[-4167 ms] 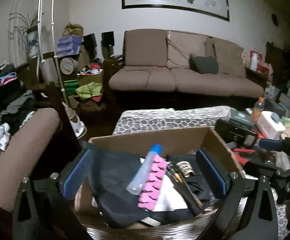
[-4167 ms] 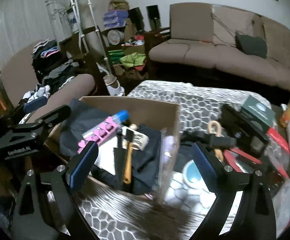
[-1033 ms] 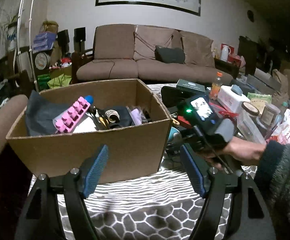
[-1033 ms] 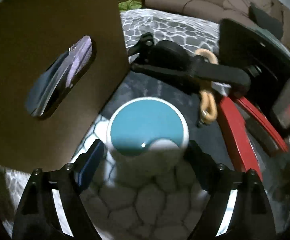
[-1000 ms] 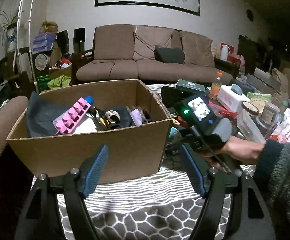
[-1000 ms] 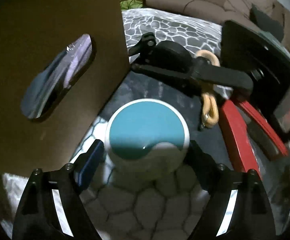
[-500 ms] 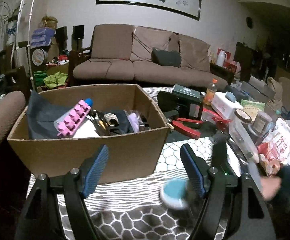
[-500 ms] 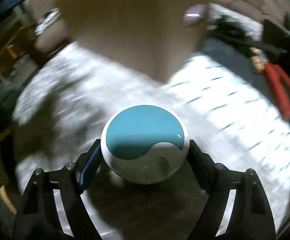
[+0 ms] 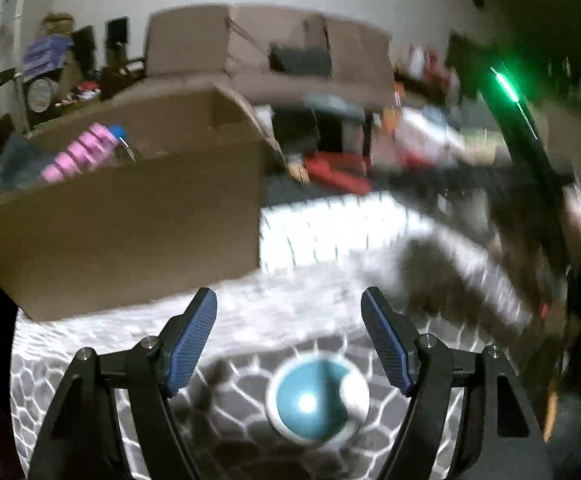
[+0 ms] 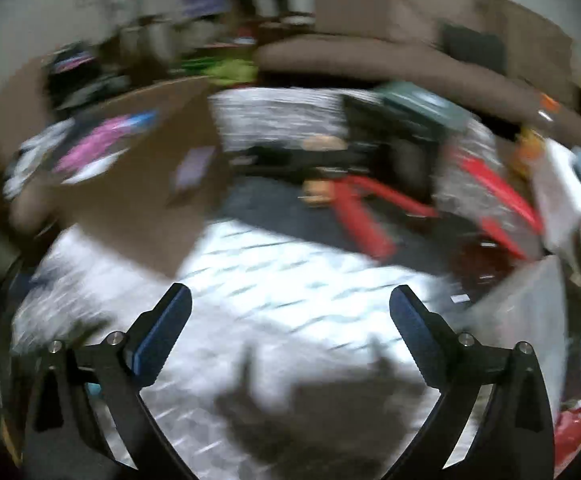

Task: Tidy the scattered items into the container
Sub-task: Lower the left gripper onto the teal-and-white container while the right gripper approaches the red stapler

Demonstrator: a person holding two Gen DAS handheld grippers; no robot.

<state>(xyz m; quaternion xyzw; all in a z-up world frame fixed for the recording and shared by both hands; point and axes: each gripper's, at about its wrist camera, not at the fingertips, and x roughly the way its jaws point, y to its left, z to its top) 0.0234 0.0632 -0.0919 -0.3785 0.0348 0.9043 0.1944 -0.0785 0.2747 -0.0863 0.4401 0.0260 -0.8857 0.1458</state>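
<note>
inside cardboard box, pink item, dark cloth

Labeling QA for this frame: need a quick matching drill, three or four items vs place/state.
Items:
1. teal-lidded jar
2. cardboard box
3. pink block piece
4. right gripper

States:
a. open, nothing between the fingers
b. standing on the patterned cloth, left of the clutter
c. inside the box
d. on the cloth, below the left gripper, not gripped

Pairs: 1-d, 2-b, 3-c, 4-a
</note>
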